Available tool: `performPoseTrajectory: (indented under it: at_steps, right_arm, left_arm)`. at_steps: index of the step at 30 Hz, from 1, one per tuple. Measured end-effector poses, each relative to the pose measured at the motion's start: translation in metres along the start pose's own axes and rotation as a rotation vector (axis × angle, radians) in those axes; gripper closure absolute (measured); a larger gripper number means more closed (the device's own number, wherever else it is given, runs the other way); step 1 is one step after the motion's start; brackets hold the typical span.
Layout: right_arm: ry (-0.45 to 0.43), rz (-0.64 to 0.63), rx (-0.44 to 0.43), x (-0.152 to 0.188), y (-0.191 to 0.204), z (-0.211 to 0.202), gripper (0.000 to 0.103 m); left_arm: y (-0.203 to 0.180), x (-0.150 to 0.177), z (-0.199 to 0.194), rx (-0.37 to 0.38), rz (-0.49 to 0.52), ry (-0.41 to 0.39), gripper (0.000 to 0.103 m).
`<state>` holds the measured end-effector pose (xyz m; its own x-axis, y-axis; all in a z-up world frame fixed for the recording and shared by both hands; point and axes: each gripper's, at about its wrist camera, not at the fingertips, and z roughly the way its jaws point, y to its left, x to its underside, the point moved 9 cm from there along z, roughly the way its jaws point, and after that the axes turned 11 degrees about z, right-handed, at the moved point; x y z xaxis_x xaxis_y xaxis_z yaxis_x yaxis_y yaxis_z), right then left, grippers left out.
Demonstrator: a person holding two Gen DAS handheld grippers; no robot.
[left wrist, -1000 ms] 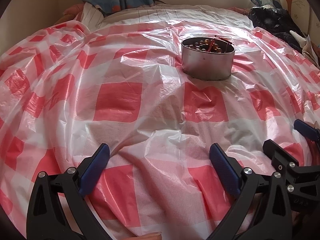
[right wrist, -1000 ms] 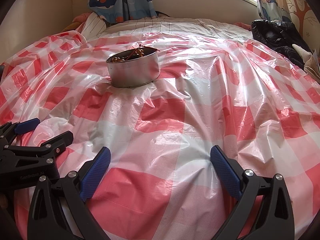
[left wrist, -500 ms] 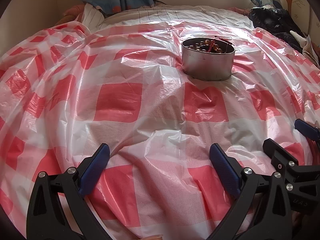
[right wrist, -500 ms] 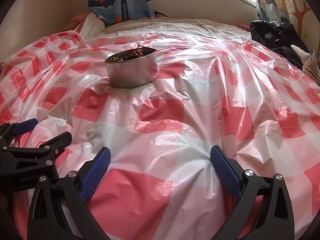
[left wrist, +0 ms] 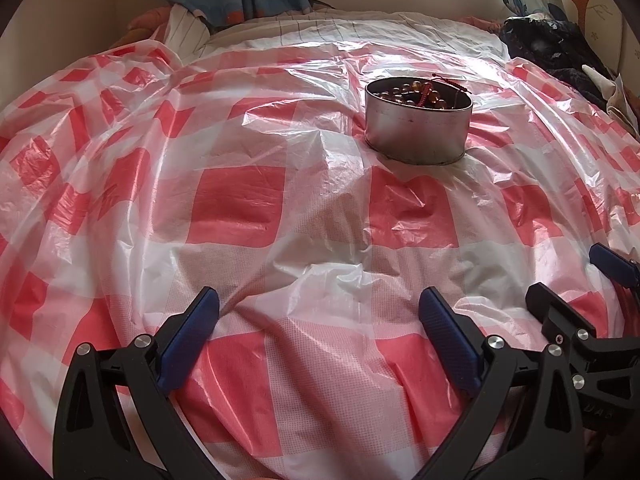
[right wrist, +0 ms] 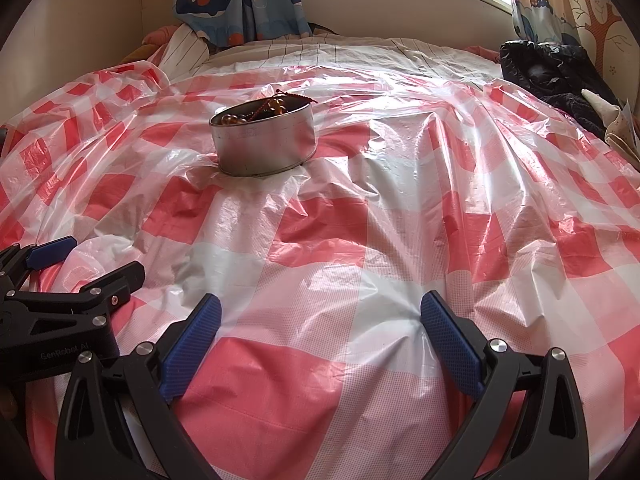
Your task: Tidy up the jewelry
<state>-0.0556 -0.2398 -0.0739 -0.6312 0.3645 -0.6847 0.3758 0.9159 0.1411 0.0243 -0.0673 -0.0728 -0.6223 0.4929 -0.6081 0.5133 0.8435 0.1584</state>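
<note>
One round metal tin (left wrist: pixel 417 132) upper right of centre in left view, holding amber bead bracelets (left wrist: pixel 416 94), count unclear. Two grippers: left gripper (left wrist: pixel 318 330) and right gripper (right wrist: pixel 320 334), jaws wide, empty, over one red-checked plastic sheet (left wrist: pixel 240 208) on bed.

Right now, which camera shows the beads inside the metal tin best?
The left wrist view: it looks further down into the tin, so more beads show. In the right wrist view the near wall of the tin hides most beads.
</note>
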Motion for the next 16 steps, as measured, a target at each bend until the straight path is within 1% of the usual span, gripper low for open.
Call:
performPoseTrajectory:
  at_steps: [4, 9, 16]
  right_arm:
    - [-0.002, 0.004, -0.005, -0.0004, -0.0004, 0.0004, 0.007]
    - [-0.001, 0.003, -0.004, -0.0004, -0.0007, 0.0006, 0.007]
    - [-0.001, 0.003, -0.003, -0.0004, -0.0006, 0.0006, 0.007]
  left_arm:
    - [0.0035, -0.0023, -0.0055, -0.009, -0.013, -0.035, 0.008]
    - [0.0045, 0.0006, -0.0004, -0.006, -0.024, -0.006, 0.008]
    - [0.0034, 0.0018, 0.0, -0.014, -0.019, -0.003, 0.008]
